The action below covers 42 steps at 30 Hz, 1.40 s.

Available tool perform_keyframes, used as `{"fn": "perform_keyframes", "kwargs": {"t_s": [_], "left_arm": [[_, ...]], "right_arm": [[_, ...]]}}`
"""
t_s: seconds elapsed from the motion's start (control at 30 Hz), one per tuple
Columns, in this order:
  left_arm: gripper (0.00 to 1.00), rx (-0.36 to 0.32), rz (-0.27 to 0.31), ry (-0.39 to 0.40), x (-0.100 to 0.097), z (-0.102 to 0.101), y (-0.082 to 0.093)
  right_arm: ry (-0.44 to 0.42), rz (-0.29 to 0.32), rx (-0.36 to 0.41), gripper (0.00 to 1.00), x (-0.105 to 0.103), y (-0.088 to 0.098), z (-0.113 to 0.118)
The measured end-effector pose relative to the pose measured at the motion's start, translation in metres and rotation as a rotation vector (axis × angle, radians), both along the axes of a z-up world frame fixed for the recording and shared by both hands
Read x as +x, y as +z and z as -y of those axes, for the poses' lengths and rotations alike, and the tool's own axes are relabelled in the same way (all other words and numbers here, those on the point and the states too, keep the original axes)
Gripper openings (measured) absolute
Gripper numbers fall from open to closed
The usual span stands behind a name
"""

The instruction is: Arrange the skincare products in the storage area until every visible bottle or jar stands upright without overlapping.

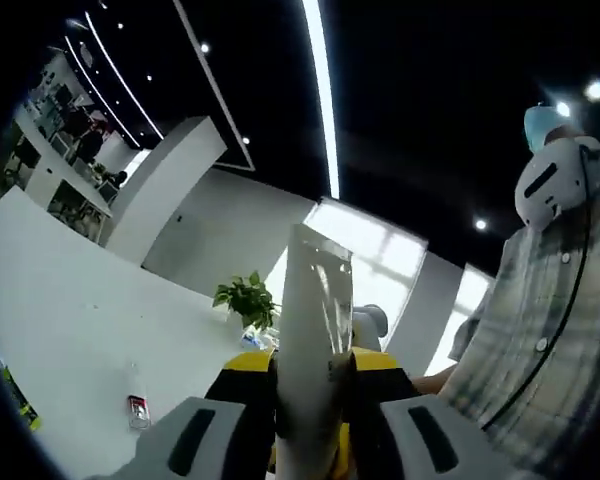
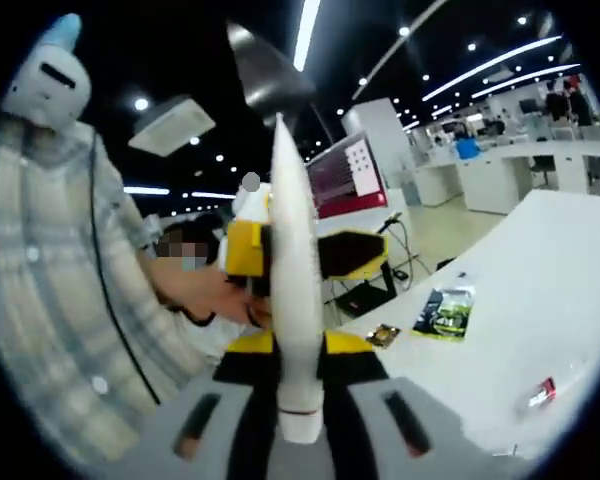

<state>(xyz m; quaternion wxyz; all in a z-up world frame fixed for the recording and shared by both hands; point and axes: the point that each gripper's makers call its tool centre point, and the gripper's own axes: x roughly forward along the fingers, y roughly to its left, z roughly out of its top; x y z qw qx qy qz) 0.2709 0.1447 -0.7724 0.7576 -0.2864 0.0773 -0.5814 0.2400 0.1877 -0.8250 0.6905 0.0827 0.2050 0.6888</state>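
Observation:
A white squeeze tube rises between the yellow and black pads of my left gripper, which is shut on it, flat crimped end at the top. In the right gripper view the same kind of white tube shows edge-on, and my right gripper is shut on its lower part near the cap. Farther up that tube, the left gripper has its yellow and black jaws on both sides of it. The tube is held up in the air, away from the table.
A person in a plaid shirt stands close beside the grippers. A white table carries a green packet and a small red item. A potted plant and a screen stand behind.

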Motion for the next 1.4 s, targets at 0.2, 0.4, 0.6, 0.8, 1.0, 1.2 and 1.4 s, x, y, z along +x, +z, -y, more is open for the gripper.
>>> {"fn": "perform_keyframes", "kwargs": {"t_s": [0.2,0.4,0.6,0.8,1.0,1.2,1.4], "left_arm": [[0.2,0.008,0.007,0.012,0.002,-0.004,0.0],[0.17,0.008,0.01,0.034,0.006,-0.006,0.002],[0.13,0.056,0.029,0.077,0.015,-0.006,0.002],[0.12,0.125,0.05,0.12,0.02,-0.003,-0.001],[0.12,0.205,0.058,0.233,0.037,-0.005,-0.005],[0.12,0.309,0.03,0.366,0.051,-0.007,-0.013],[0.13,0.3,0.036,0.372,0.049,-0.007,-0.012]], "right_arm": [[0.018,-0.092,0.073,0.14,-0.004,0.004,-0.004],[0.021,-0.112,0.07,0.16,0.0,0.008,-0.005],[-0.061,-0.065,0.044,0.2,0.013,0.005,-0.008],[-0.116,0.002,-0.007,0.23,0.019,0.001,-0.01],[-0.281,0.125,-0.068,0.27,0.038,-0.003,-0.012],[-0.416,0.215,-0.17,0.3,0.049,-0.01,-0.011],[-0.432,0.203,-0.182,0.26,0.05,-0.009,-0.008]]}}
